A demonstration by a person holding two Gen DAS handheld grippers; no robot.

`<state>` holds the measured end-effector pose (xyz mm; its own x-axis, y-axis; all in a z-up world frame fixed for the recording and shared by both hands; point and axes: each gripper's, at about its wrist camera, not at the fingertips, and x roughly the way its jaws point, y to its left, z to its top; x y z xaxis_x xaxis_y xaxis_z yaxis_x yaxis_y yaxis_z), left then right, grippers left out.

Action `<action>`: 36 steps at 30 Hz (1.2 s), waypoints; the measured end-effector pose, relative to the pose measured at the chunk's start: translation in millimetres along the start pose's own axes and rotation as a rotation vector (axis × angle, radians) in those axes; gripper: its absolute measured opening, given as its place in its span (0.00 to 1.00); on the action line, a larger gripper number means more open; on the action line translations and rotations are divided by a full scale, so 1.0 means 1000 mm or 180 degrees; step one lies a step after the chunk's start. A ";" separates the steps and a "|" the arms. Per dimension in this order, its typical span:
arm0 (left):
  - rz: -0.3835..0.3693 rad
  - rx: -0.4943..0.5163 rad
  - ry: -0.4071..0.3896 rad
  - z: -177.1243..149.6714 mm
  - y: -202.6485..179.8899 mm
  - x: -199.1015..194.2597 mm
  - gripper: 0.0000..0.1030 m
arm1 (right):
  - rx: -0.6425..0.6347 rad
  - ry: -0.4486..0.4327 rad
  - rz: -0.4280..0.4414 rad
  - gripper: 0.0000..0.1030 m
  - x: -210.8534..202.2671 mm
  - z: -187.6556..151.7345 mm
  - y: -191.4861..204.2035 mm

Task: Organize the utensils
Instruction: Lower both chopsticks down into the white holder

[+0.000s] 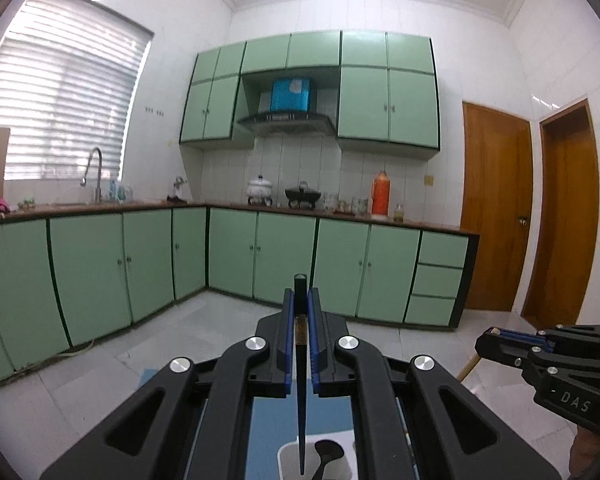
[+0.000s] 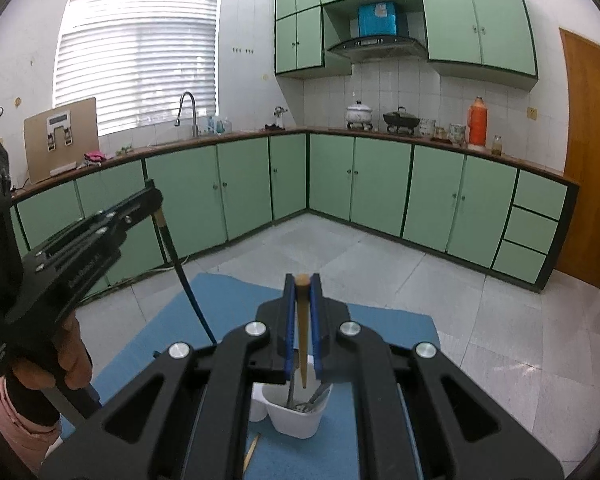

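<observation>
— Right, item one?
— Left gripper, low centre of the left wrist view: jaws closed on a dark chopstick, upright, its lower tip over the white holder at the bottom edge. A dark spoon sits in that holder.
— Item two?
— Right gripper, low centre of the right wrist view: jaws clamped on a wooden chopstick, upright, its lower end inside the white holder, among metal utensils.
— Where does the holder stand?
— On the blue mat covering the tabletop. A second wooden stick lies on the mat at lower left of it.
— Background?
— Green cabinets and an orange flask at upper right.
</observation>
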<state>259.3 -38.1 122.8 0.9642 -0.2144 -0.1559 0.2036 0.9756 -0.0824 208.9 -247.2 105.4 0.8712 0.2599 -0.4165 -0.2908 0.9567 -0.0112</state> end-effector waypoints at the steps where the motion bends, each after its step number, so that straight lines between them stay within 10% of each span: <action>1: -0.0004 -0.0001 0.0030 -0.003 0.000 0.003 0.06 | 0.0004 0.0016 0.0003 0.06 0.003 -0.003 0.001; 36: 0.0033 0.0003 0.0662 -0.065 0.017 0.057 0.07 | -0.0008 0.0303 -0.0053 0.06 0.059 -0.031 0.009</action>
<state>306.5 -36.4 48.7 0.9105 -0.2094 -0.3567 0.1940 0.9778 -0.0789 245.5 -227.1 52.0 0.8344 0.2301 -0.5007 -0.2775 0.9605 -0.0210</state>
